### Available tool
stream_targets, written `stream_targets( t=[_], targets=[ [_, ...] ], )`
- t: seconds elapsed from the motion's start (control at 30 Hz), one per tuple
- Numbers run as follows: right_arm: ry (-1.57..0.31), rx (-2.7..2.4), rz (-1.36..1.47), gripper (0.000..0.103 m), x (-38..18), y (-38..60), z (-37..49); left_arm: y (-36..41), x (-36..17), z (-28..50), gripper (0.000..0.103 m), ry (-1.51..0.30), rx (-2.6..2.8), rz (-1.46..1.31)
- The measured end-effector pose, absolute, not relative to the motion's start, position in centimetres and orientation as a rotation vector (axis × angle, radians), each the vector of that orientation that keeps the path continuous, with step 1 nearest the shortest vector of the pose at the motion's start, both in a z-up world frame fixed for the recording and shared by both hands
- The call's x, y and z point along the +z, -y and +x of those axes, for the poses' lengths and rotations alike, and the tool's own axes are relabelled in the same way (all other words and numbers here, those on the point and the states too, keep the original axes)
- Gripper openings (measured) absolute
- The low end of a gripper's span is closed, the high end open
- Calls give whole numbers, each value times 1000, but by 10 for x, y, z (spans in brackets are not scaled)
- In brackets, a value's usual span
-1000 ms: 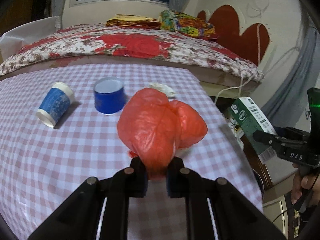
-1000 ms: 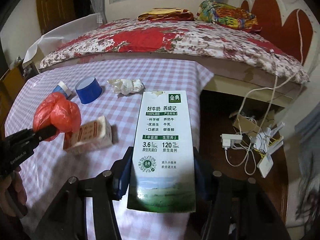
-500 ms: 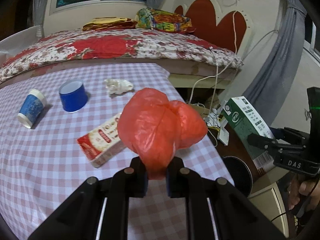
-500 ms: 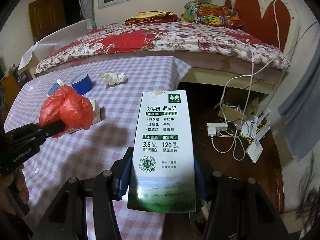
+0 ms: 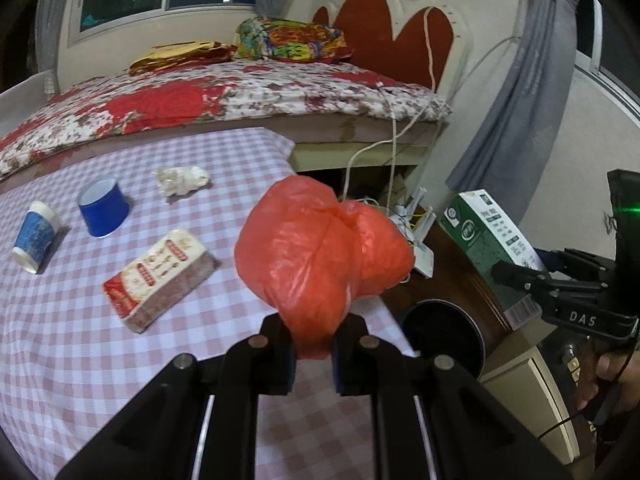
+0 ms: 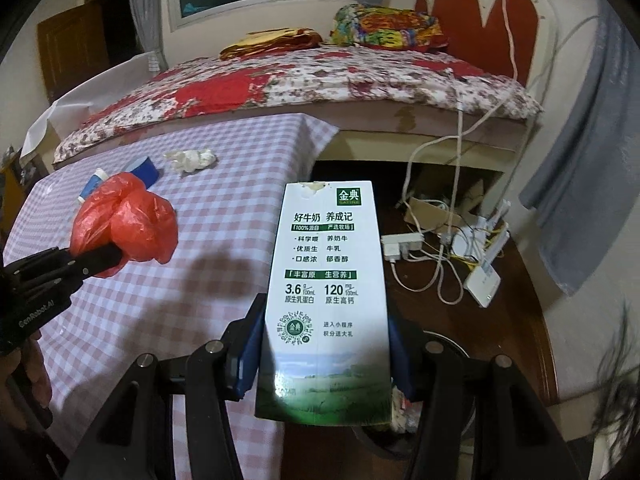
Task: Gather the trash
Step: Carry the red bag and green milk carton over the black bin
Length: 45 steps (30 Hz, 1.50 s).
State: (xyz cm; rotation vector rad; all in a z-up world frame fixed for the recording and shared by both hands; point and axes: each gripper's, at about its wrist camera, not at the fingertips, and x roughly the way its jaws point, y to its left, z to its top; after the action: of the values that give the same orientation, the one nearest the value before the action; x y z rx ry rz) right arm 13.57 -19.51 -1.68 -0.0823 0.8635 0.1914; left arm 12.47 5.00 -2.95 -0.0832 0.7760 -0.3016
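Note:
My left gripper (image 5: 313, 346) is shut on a crumpled red plastic bag (image 5: 320, 256) and holds it in the air near the table's right edge. It also shows in the right wrist view (image 6: 124, 226). My right gripper (image 6: 326, 364) is shut on a green-and-white milk carton (image 6: 326, 280), held above a dark round bin (image 5: 440, 336) on the floor. The carton also shows in the left wrist view (image 5: 490, 248). On the checked tablecloth (image 5: 80, 340) lie a red-and-white packet (image 5: 160, 278), two blue paper cups (image 5: 103, 208) (image 5: 34, 236) and a crumpled white tissue (image 5: 182, 180).
A bed with a floral cover (image 5: 200, 100) stands behind the table. Cables, a power strip and a white router (image 6: 460, 248) lie on the floor to the right. A grey curtain (image 5: 516, 92) hangs at the right.
Both grippers have moved right, off the table's edge toward the bin, each carrying its load. The packet on the table has come into the left wrist view.

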Motion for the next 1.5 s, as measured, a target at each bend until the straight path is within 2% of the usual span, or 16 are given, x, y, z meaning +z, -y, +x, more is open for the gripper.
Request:
stream_targets(
  t=[0.67,0.97,1.5],
  targets=[
    [-929,77,-19,56,-48,298,98,71,-42,112,14,-866,-485,34],
    [-975,63,-7,56,-71,335,81,131,-70,106,14,-975,-572,64],
    [-1112,89,-26,56,-146,370,84,190,-138,128,14,-1212,-552,93]
  ],
)
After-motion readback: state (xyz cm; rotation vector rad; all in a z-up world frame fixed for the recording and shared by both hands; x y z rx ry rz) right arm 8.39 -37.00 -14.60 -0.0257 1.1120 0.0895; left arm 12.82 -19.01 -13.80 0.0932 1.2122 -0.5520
